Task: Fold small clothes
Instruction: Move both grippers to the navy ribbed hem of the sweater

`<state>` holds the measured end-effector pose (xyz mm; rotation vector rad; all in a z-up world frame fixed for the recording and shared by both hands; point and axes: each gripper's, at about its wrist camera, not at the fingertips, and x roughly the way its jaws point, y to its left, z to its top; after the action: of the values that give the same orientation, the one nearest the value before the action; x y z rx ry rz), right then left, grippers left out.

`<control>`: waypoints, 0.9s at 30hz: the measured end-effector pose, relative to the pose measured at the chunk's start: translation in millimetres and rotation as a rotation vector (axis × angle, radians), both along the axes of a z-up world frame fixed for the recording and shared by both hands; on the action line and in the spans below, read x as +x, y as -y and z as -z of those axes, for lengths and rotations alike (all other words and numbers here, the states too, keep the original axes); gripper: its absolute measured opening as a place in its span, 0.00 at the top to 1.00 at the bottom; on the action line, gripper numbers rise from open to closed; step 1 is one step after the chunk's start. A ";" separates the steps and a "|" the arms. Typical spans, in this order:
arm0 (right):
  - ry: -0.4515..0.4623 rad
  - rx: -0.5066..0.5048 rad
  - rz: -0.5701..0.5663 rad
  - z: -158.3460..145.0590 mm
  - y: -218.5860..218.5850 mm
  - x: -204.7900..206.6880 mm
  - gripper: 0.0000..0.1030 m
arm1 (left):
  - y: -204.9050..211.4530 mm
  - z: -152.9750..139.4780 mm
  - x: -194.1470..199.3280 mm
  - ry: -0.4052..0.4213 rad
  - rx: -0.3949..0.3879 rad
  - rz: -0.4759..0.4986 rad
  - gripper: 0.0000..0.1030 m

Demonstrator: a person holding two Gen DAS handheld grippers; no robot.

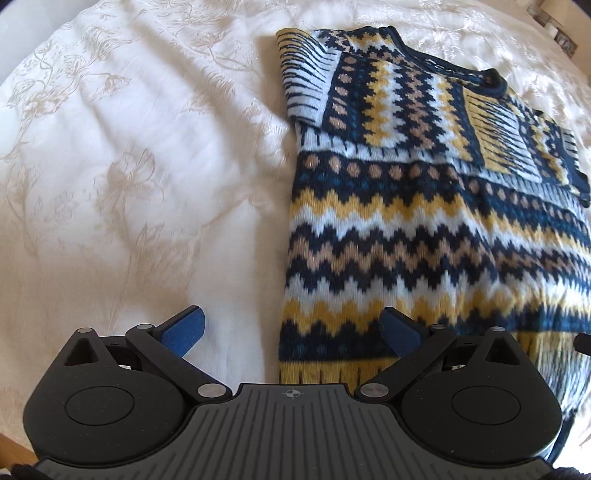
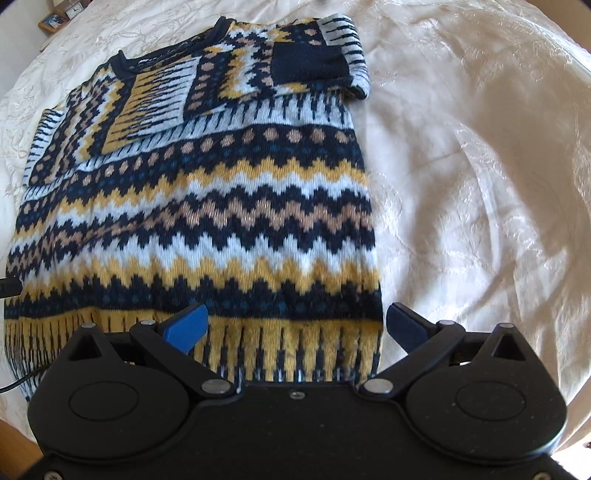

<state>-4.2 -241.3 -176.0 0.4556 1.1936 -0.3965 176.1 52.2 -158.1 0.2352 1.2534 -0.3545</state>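
A knitted sweater [image 1: 424, 229] with navy, yellow, pale blue and tan zigzag bands lies flat on the bed, both sleeves folded in across the chest. It also shows in the right wrist view [image 2: 207, 206]. My left gripper [image 1: 291, 325] is open, hovering over the hem's left corner, one pad off the sweater and one over it. My right gripper [image 2: 297, 325] is open over the hem's right corner, straddling the sweater's right edge. Neither holds anything.
The sweater lies on a cream bedspread [image 1: 129, 166] with a floral pattern, wrinkled to the right [image 2: 480, 166]. Small framed items [image 2: 59, 18] stand at the far edge. A dark cable [image 2: 11, 288] shows at the left.
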 end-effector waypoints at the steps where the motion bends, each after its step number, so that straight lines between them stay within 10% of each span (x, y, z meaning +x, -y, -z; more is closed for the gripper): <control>1: 0.003 0.006 -0.010 0.9 -1.7 -6.0 0.01 | -2.5 -0.6 -8.7 0.003 -0.002 -0.003 0.01; 15: 0.075 0.067 -0.171 24.4 -38.8 -84.6 0.01 | -18.9 27.2 -119.8 -0.009 -0.025 0.076 0.01; 27: 0.140 0.022 -0.212 45.9 -55.2 -78.6 0.00 | -3.1 47.7 -126.2 0.085 -0.037 0.096 0.00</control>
<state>-82.8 -186.1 -221.9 0.3655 1.0985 -0.1661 49.9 55.2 -205.8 0.2765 1.1533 -0.4451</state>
